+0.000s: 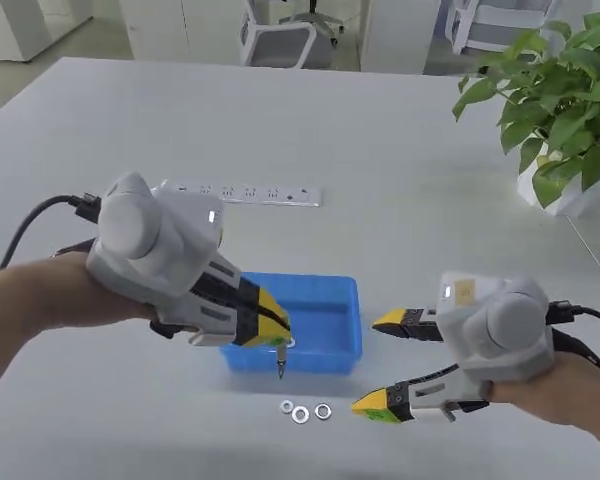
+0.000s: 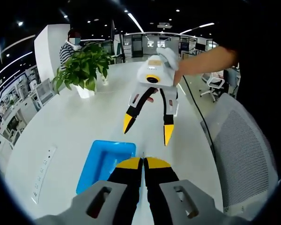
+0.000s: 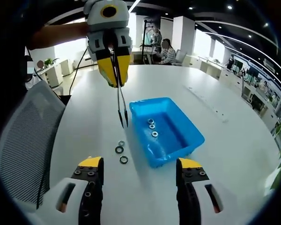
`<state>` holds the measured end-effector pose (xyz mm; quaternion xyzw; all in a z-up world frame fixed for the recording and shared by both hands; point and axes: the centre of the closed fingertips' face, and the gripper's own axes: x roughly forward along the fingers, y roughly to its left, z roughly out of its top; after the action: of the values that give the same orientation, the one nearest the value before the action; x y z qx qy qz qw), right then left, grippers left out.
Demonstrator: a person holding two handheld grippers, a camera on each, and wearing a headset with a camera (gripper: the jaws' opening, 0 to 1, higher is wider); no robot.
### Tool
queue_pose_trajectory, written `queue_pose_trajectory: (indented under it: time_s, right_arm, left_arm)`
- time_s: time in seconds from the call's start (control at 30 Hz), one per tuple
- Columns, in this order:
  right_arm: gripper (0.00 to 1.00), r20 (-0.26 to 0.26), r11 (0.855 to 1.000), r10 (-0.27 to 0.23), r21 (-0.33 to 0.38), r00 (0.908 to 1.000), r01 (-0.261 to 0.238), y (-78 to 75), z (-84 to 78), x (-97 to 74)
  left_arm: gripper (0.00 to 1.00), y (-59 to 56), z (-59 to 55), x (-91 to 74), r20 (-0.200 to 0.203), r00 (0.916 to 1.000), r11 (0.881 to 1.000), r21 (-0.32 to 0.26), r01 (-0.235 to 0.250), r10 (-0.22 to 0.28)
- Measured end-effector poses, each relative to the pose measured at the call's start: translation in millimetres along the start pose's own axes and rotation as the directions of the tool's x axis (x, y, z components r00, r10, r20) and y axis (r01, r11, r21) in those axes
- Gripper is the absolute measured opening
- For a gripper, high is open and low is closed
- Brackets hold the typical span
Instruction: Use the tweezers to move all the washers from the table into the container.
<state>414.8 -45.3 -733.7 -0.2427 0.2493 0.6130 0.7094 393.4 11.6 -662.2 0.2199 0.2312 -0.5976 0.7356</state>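
While the left gripper [image 1: 273,326] has its jaws pressed together on the tweezers [image 1: 281,362], the thin tips point down at the table [image 1: 280,130] just in front of the blue container [image 1: 325,358], at lower centre of the head view. In the right gripper view the tips look bare, with no washer between them. The right gripper [image 1: 385,363], at lower right of the head view, is spread wide and carries nothing.

Just below the tweezer tips, three loose washers [image 1: 301,412] lie in a small cluster on the table, near the container's front wall but outside it. At the middle of the right gripper view, three stowed washers [image 3: 152,127] sit in a short row on the container's floor.

By my reading the job is about half done: three are in and three are left. Each remaining one calls for a pinch, a lift over the wall and a release, and the next has not yet been picked up. A white power strip [image 1: 242,192] lies beyond the container, left of centre.
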Motion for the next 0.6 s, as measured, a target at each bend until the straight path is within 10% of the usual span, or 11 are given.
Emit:
queue_pose_trajectory:
  time_s: [0.6]
  right_arm:
    - [0.67,-0.012,1.0,0.017,0.005,0.9998,-0.017,12.3,-7.7,1.6]
  left_arm:
    - [0.06,-9.4,-13.3,13.3,0.01,0.9998,1.0,-0.024,0.016,-0.015]
